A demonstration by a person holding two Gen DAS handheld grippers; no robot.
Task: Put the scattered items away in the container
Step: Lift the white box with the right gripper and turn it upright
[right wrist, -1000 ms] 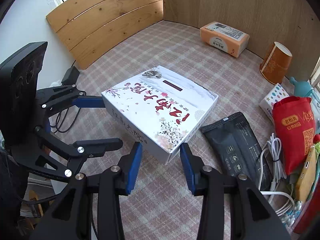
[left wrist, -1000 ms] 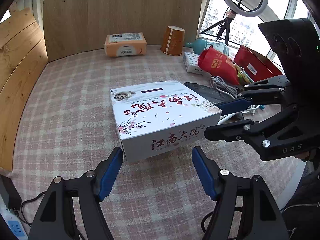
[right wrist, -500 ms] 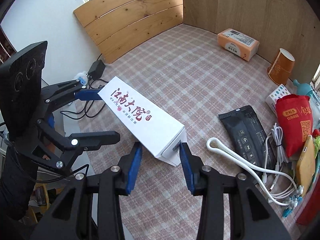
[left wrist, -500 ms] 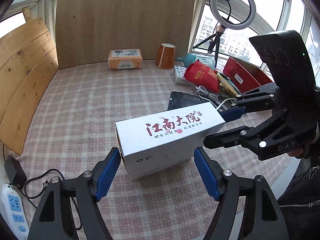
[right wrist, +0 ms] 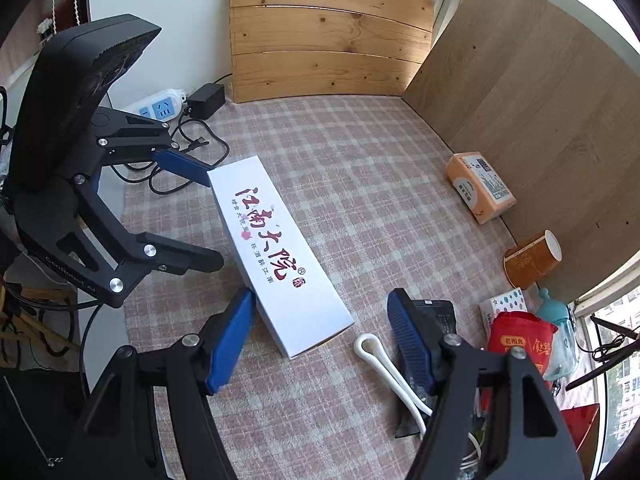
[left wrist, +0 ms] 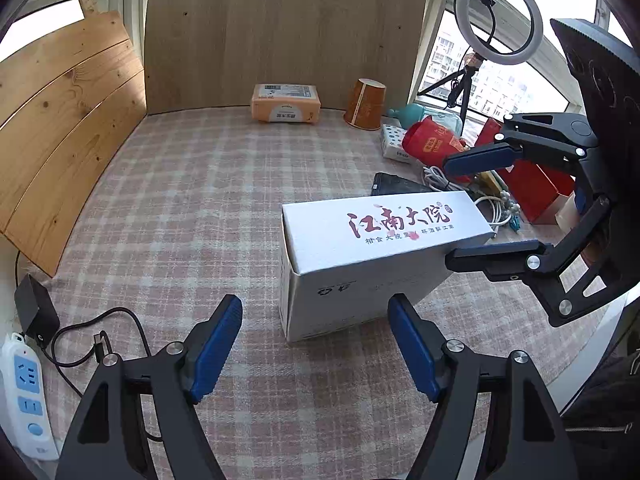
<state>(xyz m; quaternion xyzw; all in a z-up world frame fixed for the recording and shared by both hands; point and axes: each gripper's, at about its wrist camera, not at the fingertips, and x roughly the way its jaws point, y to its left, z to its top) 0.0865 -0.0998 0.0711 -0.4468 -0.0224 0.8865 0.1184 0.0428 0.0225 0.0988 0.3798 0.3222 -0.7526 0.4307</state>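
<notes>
A white cardboard box with red Chinese lettering (left wrist: pixel 372 256) stands on its long side on the checked cloth; it also shows in the right wrist view (right wrist: pixel 280 264). My left gripper (left wrist: pixel 316 344) is open, just in front of the box's near end. My right gripper (right wrist: pixel 320 340) is open, its left finger close beside the box's near corner. Scattered items lie at the right: a black pouch (right wrist: pixel 436 320), a white cable (right wrist: pixel 388 368), a red bag (left wrist: pixel 432 142), a tissue pack (left wrist: pixel 392 142).
An orange wipes pack (left wrist: pixel 286 103) and an orange paper cup (left wrist: pixel 364 105) sit by the back wooden board. A power strip (left wrist: pixel 24 392) and black adapter (left wrist: pixel 36 312) with cable lie at the left edge. A red box (left wrist: pixel 528 188) stands far right.
The box was tipped from lying flat onto its long side and set down on the cloth. My right gripper opened wide and let go of it; both grippers drew back.
</notes>
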